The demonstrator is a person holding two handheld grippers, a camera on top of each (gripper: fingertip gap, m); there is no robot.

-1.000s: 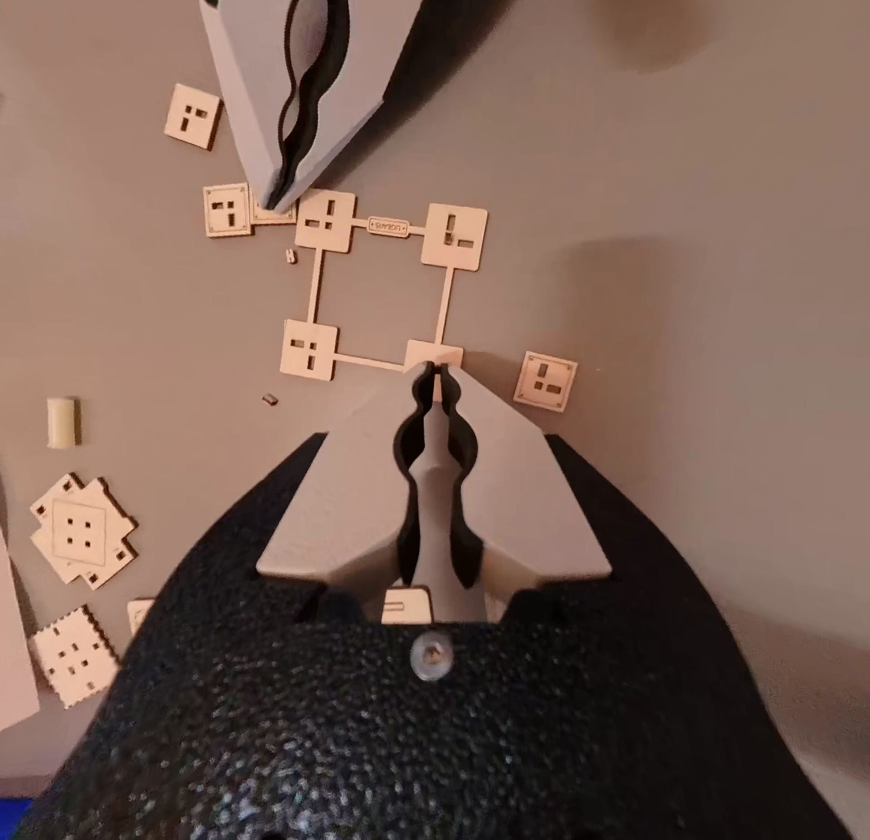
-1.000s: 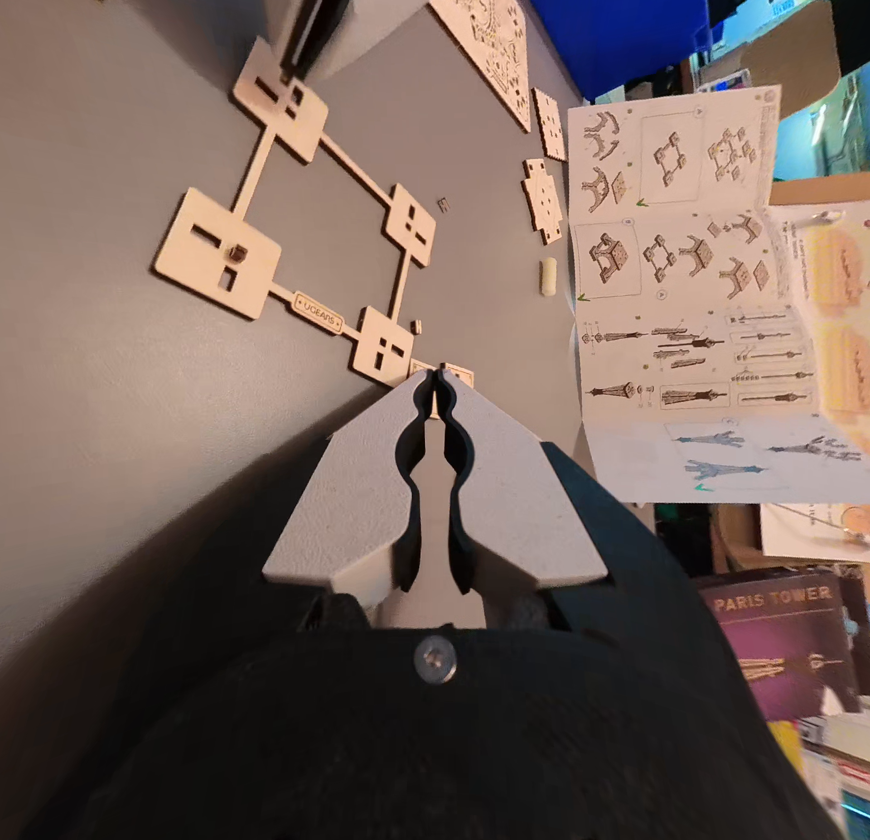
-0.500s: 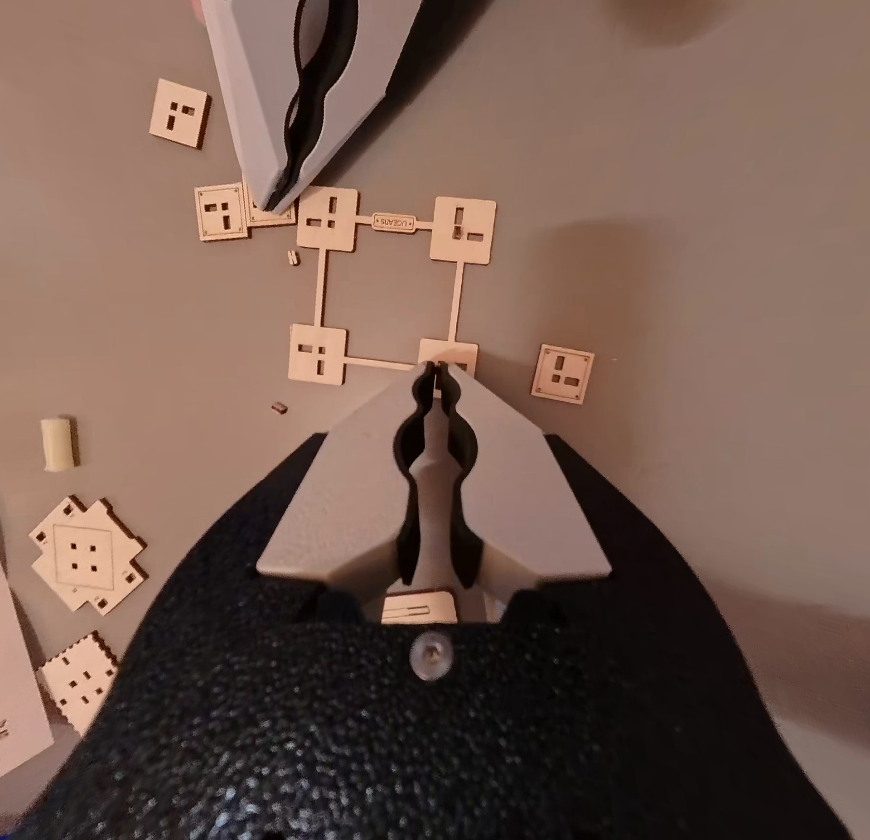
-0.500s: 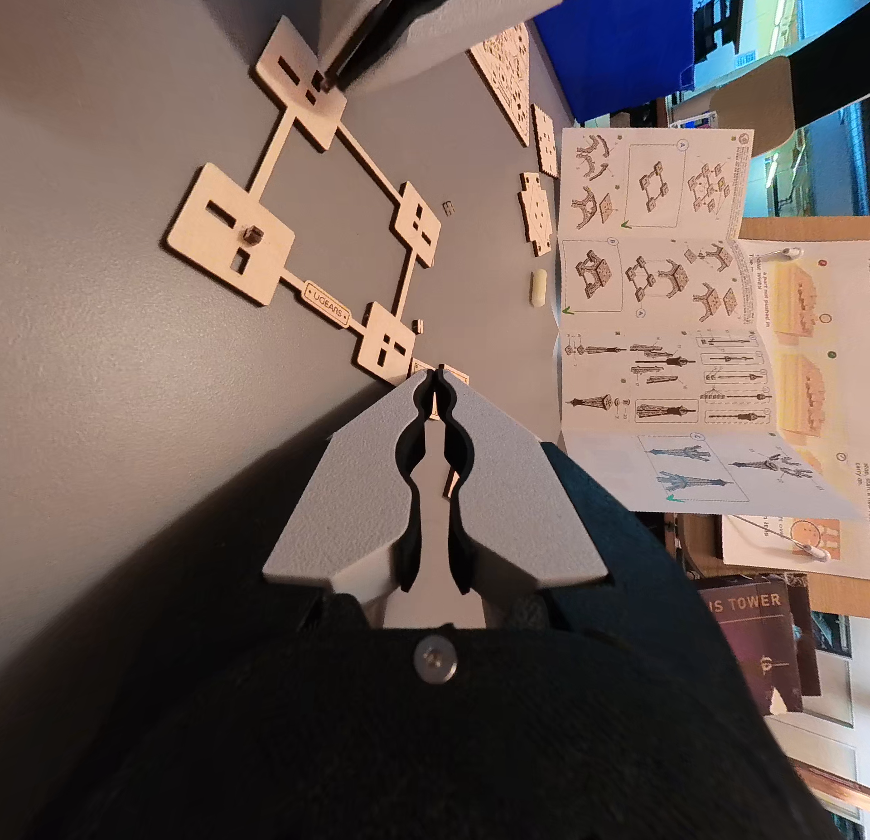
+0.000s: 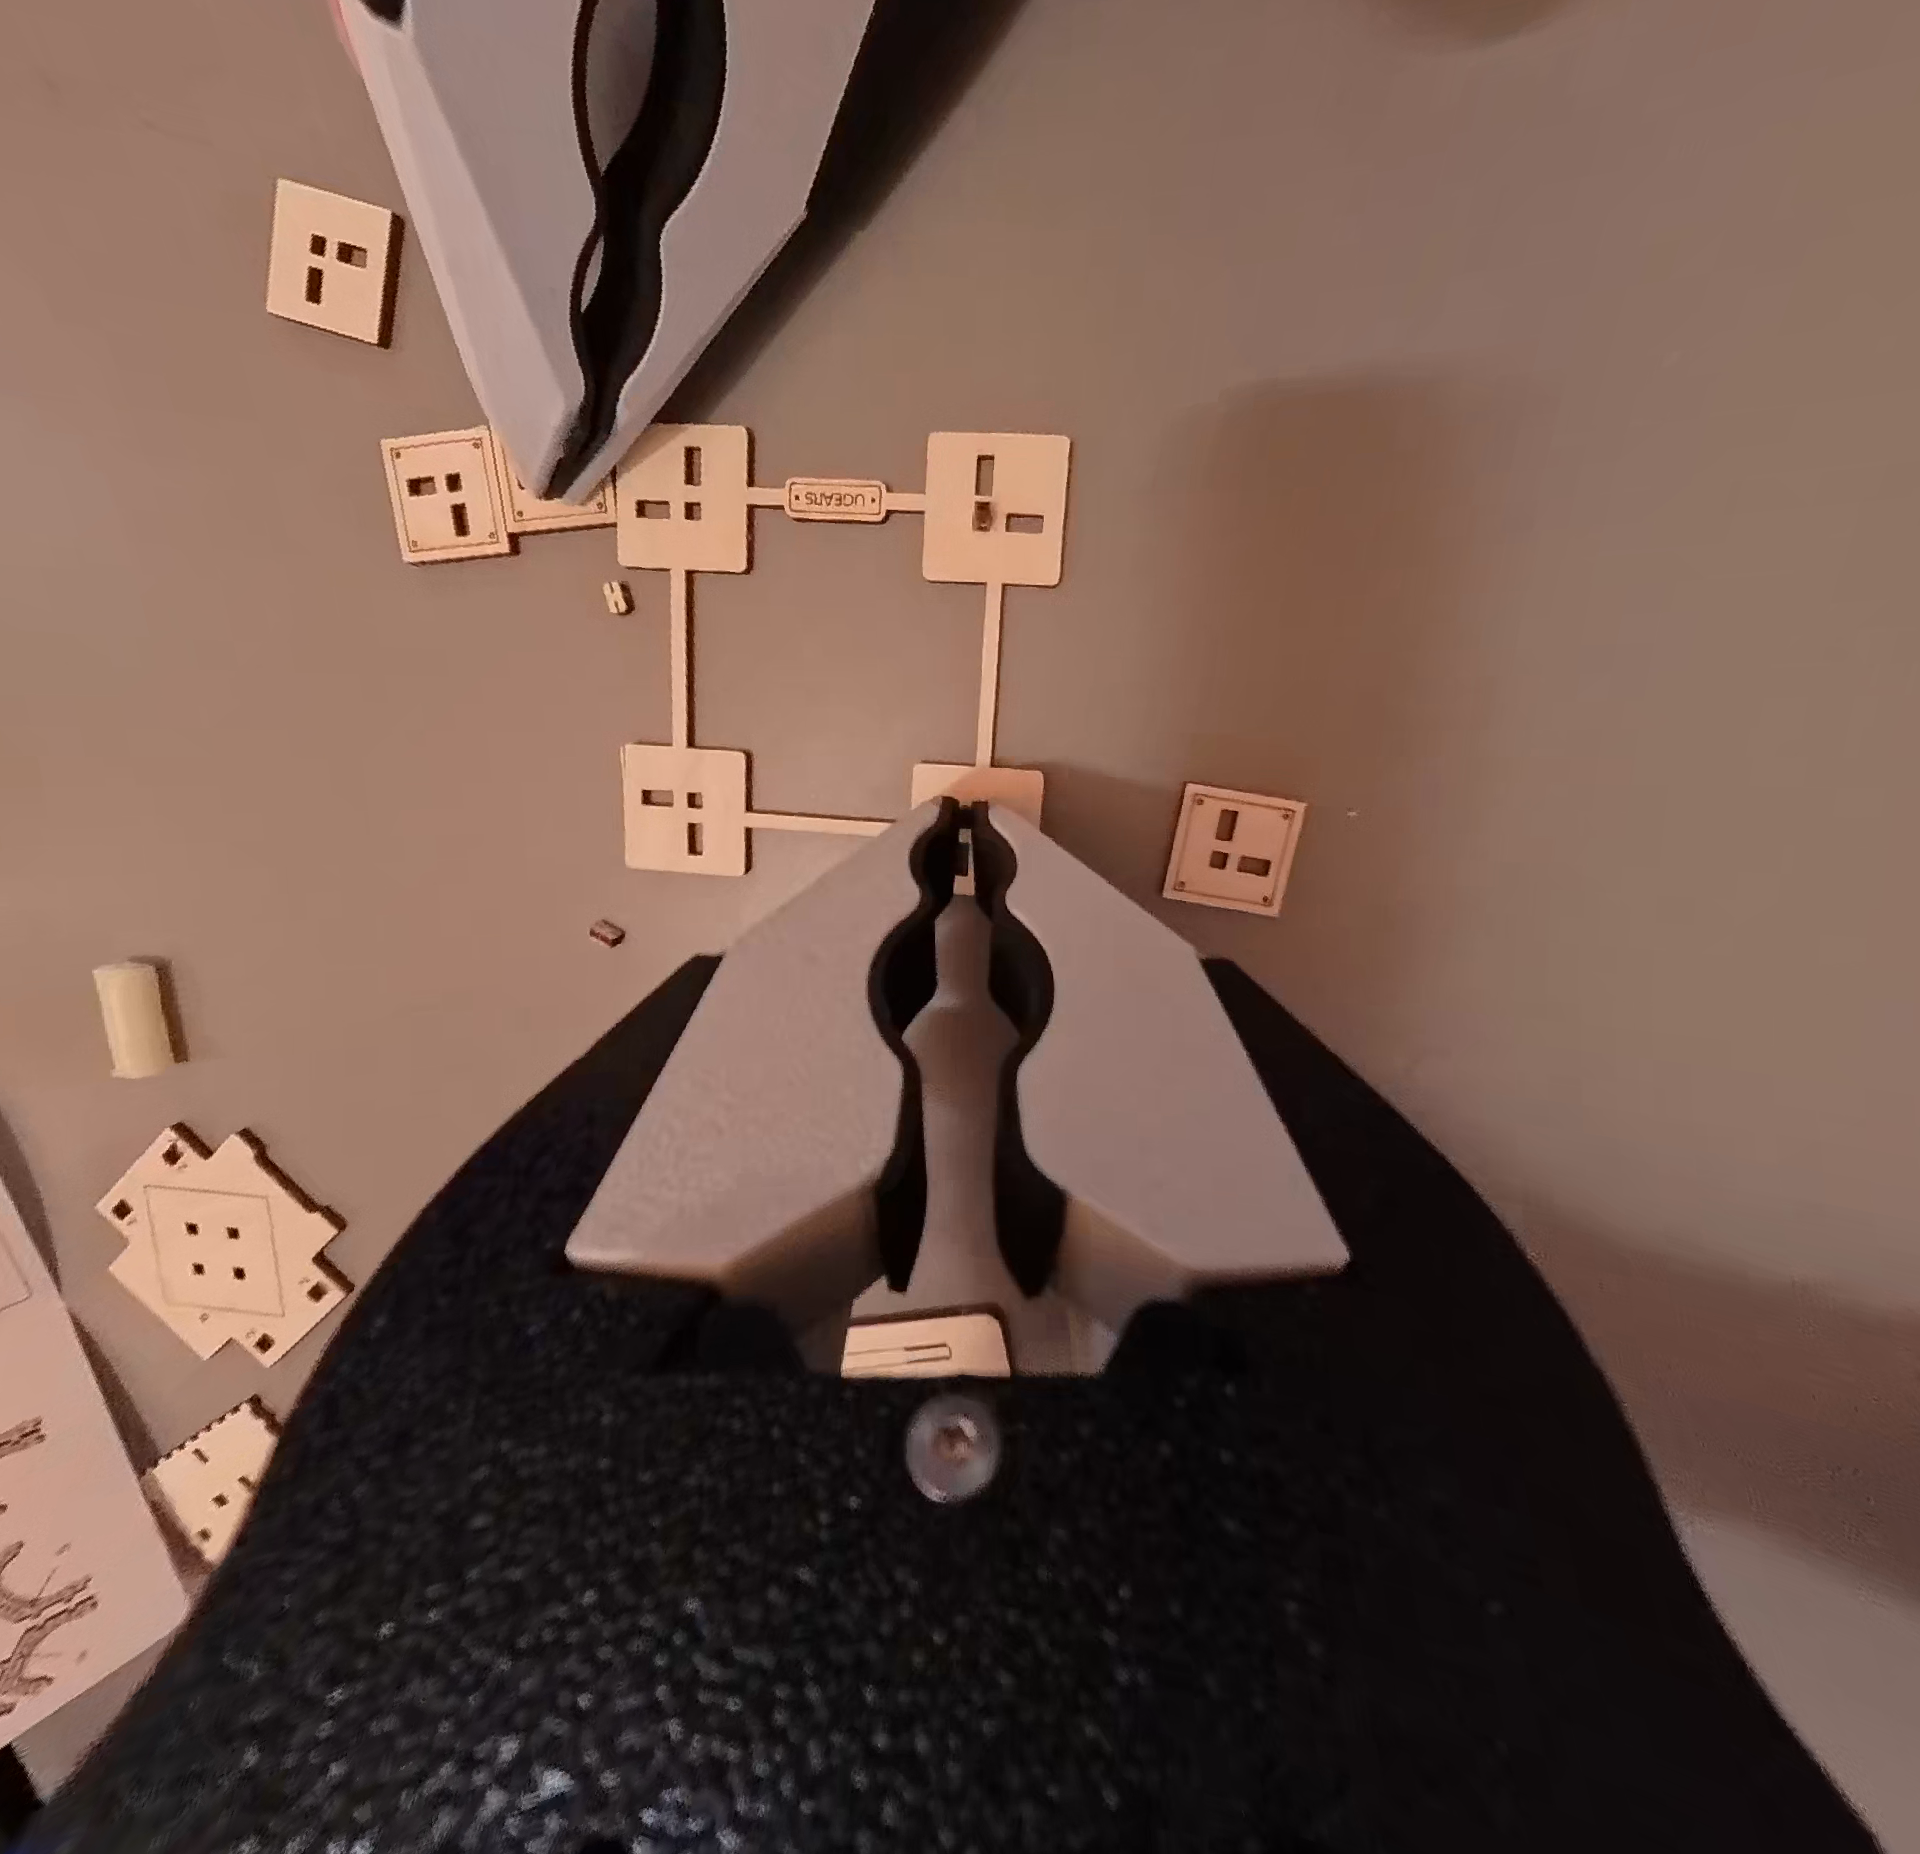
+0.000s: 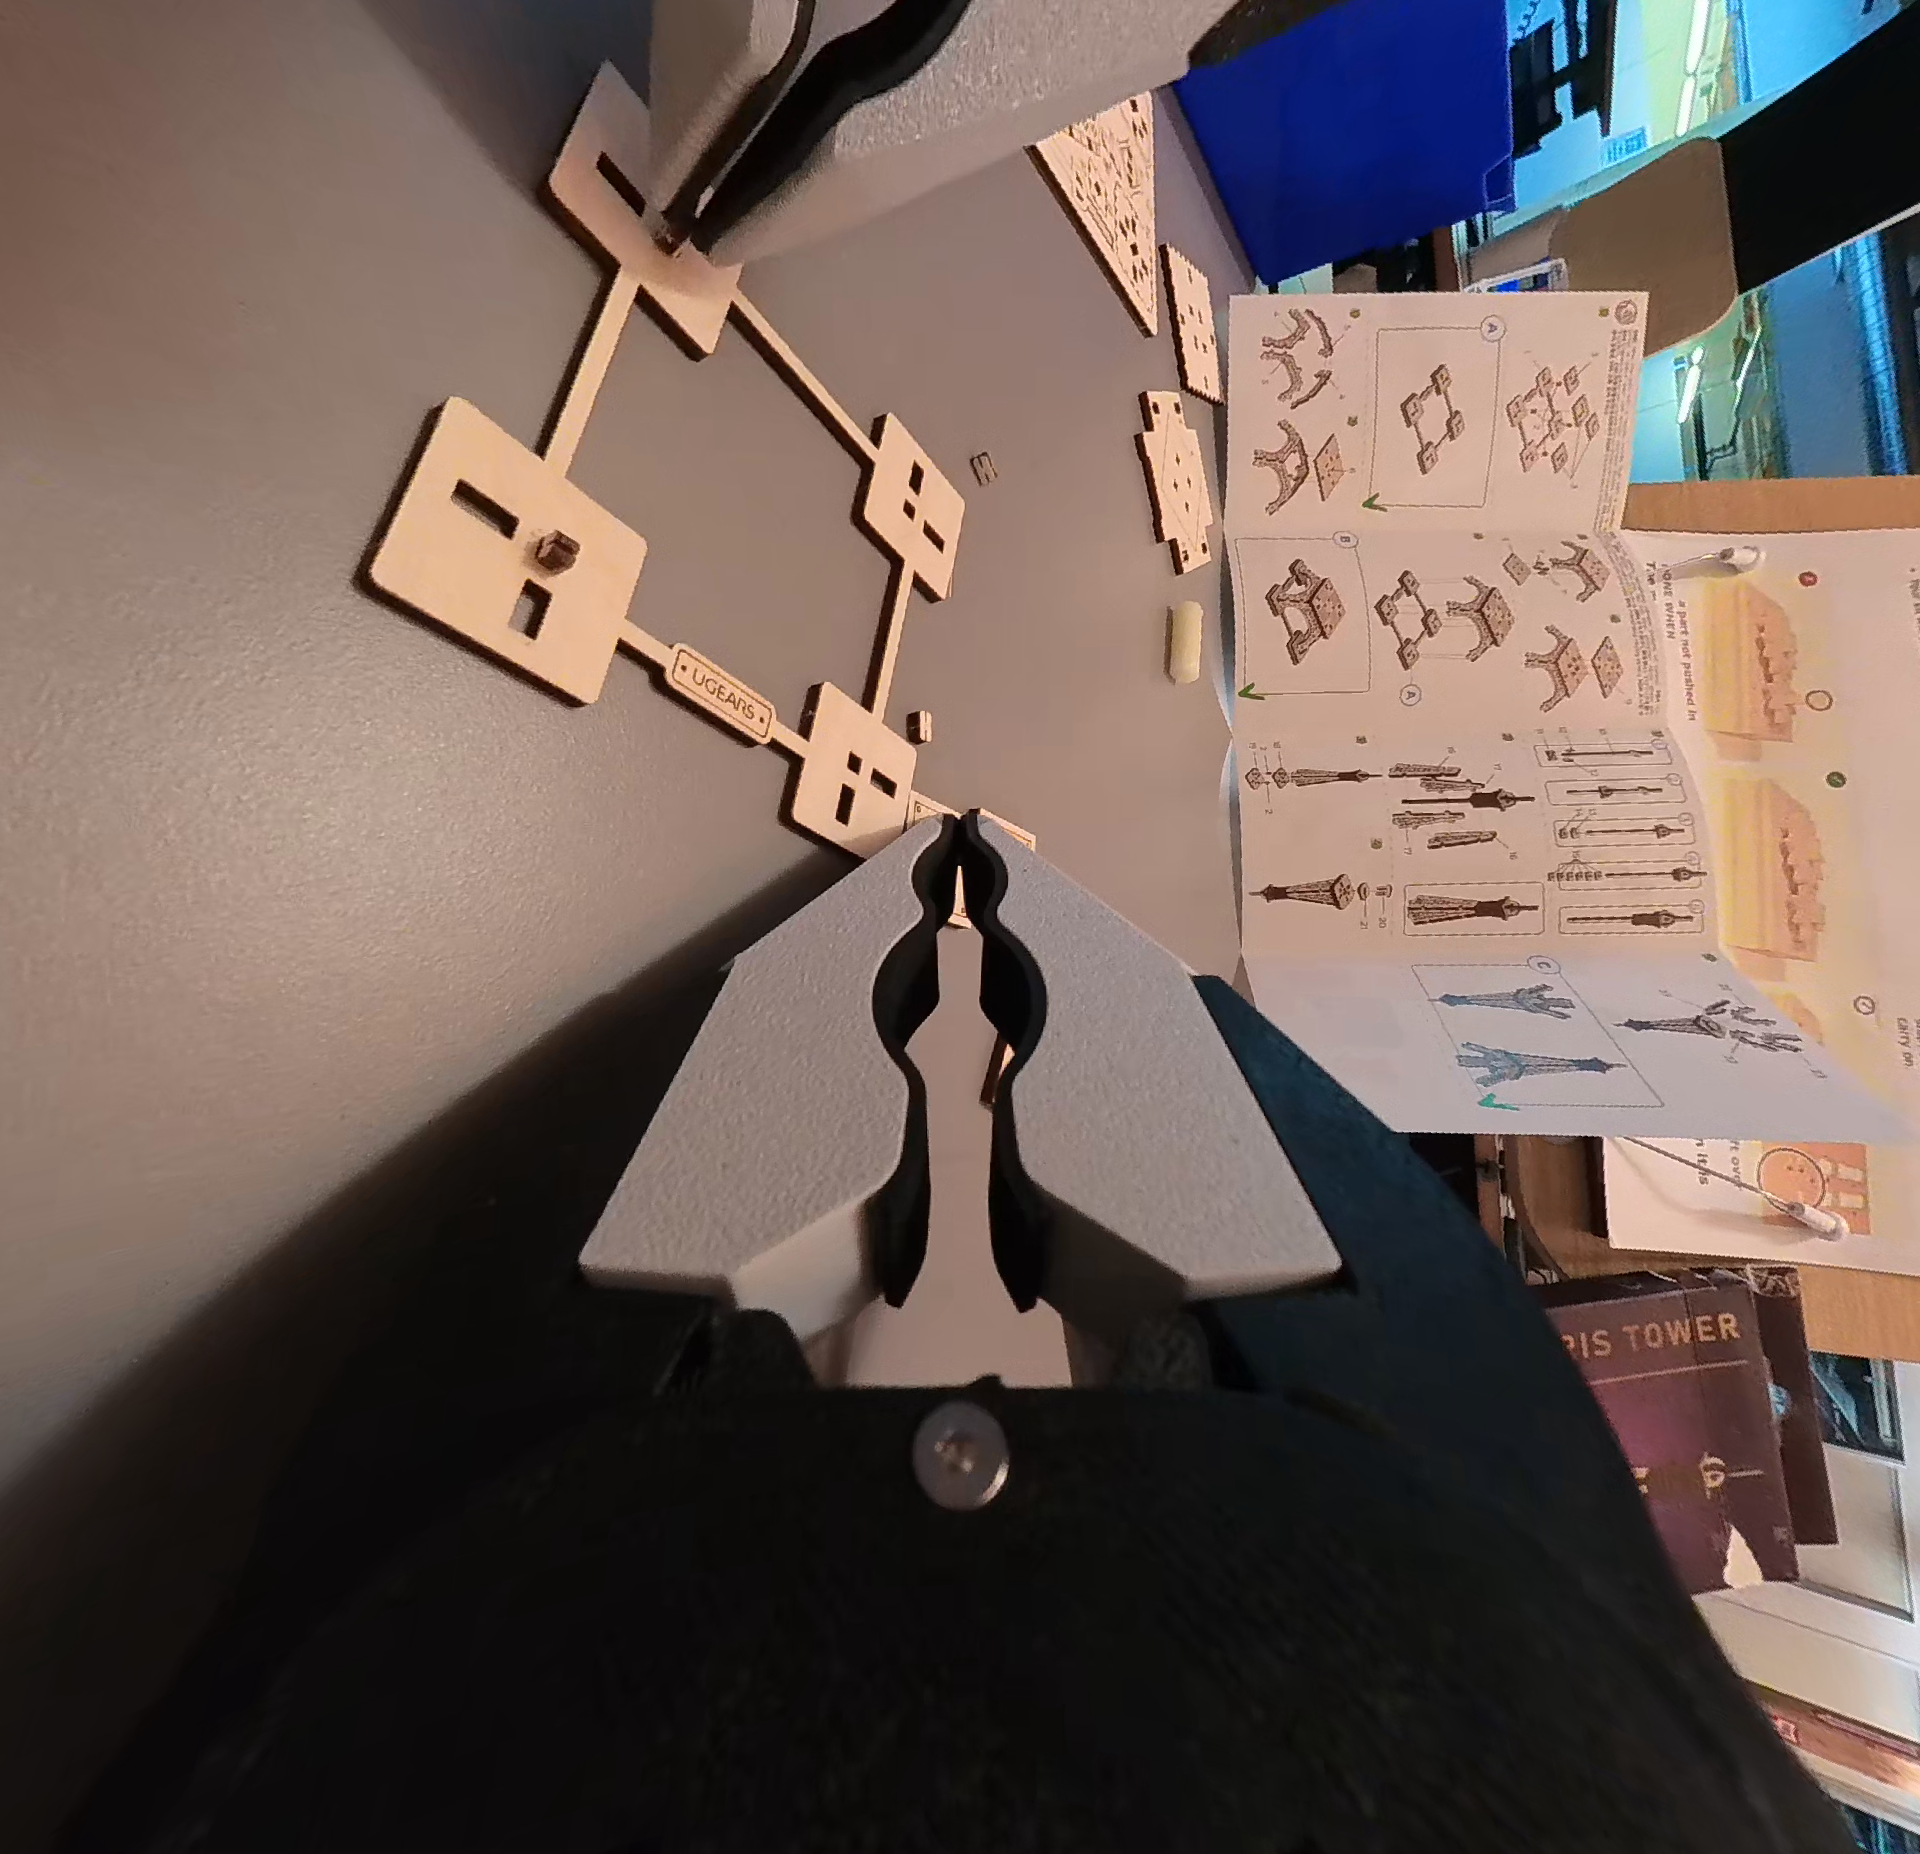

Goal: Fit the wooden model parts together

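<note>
The pale wooden square frame with four slotted corner plates [image 5: 837, 661] lies flat on the grey counter [image 5: 1455, 609]. Left tongs [image 5: 962, 805], nearly together, press a tiny peg onto its nearest corner; right tongs [image 6: 961, 817], likewise nearly closed, rest on a small engraved wooden tile [image 5: 556, 503] touching the frame's far corner.

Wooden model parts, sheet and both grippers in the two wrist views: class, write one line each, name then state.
Left gripper: shut, tips on a frame corner pad.
Right gripper: shut on small wooden square.
Small wooden square: beside the frame, partly hidden.
Wooden frame: flat on the table, one slot plugged.
Instruction sheet: unfolded.
Loose square: flat, apart from the frame.
</note>
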